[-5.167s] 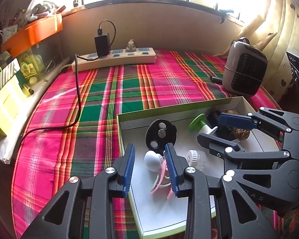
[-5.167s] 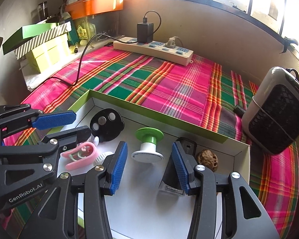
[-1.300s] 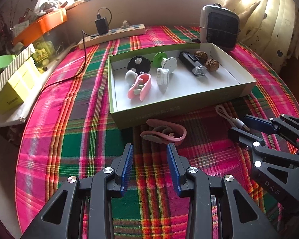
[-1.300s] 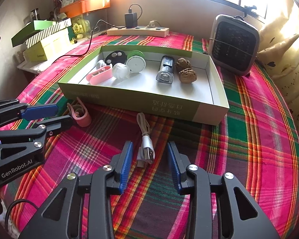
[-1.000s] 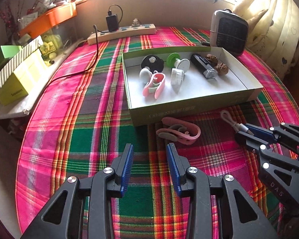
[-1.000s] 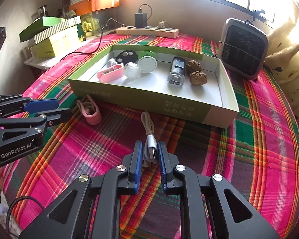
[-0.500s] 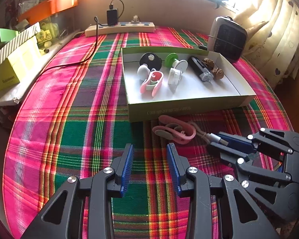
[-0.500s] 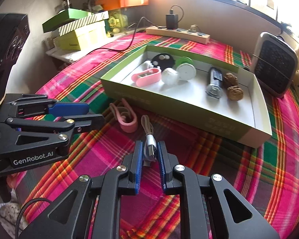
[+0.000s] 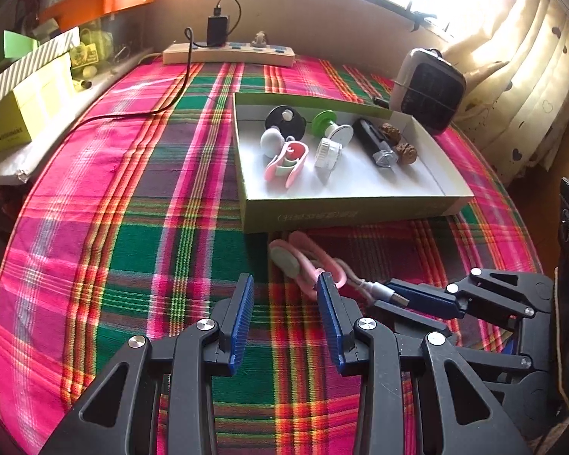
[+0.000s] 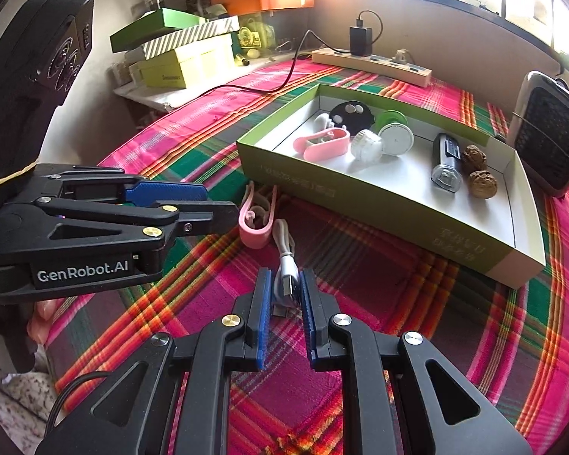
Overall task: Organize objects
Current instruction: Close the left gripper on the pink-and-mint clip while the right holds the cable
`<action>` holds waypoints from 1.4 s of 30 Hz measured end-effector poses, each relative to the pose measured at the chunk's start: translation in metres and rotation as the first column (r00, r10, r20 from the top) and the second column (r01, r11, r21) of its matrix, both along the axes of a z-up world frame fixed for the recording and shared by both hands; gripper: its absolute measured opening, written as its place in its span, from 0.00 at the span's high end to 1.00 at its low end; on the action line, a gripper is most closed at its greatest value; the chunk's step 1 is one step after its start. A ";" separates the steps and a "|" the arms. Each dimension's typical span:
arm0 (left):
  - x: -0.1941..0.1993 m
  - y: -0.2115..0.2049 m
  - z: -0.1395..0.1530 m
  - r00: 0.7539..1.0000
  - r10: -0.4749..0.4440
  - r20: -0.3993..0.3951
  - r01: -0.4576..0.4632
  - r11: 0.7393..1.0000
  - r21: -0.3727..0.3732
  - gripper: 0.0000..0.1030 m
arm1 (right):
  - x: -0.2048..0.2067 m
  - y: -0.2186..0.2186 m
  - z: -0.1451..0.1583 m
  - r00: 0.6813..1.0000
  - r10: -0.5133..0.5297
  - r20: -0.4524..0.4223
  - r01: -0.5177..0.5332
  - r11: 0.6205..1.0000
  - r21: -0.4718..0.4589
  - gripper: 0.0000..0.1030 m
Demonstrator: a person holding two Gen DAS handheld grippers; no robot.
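A green-walled white box [image 9: 352,212] [image 10: 394,223] on the plaid cloth holds a pink clip [image 9: 286,165], a black disc, a green spool, white caps, a dark torch and two walnuts. In front of it lie a second pink clip [image 9: 303,261] [image 10: 256,223] and a coiled white USB cable [image 10: 286,261]. My right gripper [image 10: 286,282] is shut on the cable's plug end; it also shows in the left wrist view [image 9: 402,299]. My left gripper [image 9: 284,295] is open and empty just short of the pink clip; it also shows in the right wrist view [image 10: 212,204].
A small heater [image 9: 428,91] stands at the box's far right corner. A power strip [image 9: 227,55] with a black charger and cord lies at the back. Yellow and green boxes [image 10: 182,57] are stacked at the left. Curtains hang at the right.
My right gripper closed on the USB cable's plug and has drawn it left beside the pink clip. My left gripper has moved closer to the clip, still open.
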State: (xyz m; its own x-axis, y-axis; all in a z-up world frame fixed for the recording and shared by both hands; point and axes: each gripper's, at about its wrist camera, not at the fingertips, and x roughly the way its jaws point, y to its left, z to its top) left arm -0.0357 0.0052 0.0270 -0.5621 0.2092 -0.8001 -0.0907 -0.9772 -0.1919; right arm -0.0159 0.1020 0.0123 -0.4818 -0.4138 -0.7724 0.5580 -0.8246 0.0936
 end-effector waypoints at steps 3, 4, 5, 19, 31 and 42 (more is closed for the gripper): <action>0.002 0.002 0.004 1.000 -0.008 -0.012 0.009 1.000 0.009 0.68 | 0.000 0.001 0.001 1.000 0.004 0.004 -0.004 1.000 -0.009 0.85; 0.003 0.003 0.004 1.000 -0.013 -0.012 0.013 1.000 0.007 0.67 | 0.001 0.001 0.001 1.000 0.006 0.002 -0.006 1.000 -0.007 0.85; 0.003 0.004 0.004 1.000 -0.014 -0.009 0.014 1.000 0.006 0.67 | 0.001 0.001 0.001 1.000 0.007 0.003 -0.007 1.000 -0.007 0.85; -0.008 0.015 -0.005 0.999 0.029 0.032 -0.028 1.000 -0.008 0.63 | 0.002 0.019 0.007 0.996 -0.077 -0.042 0.078 0.997 0.025 0.85; -0.014 0.029 -0.007 0.999 0.013 0.044 -0.011 0.999 -0.042 0.63 | -0.002 0.024 0.005 0.995 -0.091 -0.052 0.093 0.995 0.044 0.85; -0.016 0.027 -0.012 0.997 0.046 0.060 -0.040 0.995 -0.089 0.63 | -0.004 0.026 0.001 0.995 -0.090 -0.042 0.091 0.995 0.039 0.85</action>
State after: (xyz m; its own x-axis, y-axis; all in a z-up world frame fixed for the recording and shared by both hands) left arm -0.0521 0.0323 0.0150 -0.5182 0.1135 -0.8477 -0.0387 -0.9933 -0.1093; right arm -0.0194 0.1277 0.0137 -0.5470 -0.3359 -0.7668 0.4837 -0.8744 0.0380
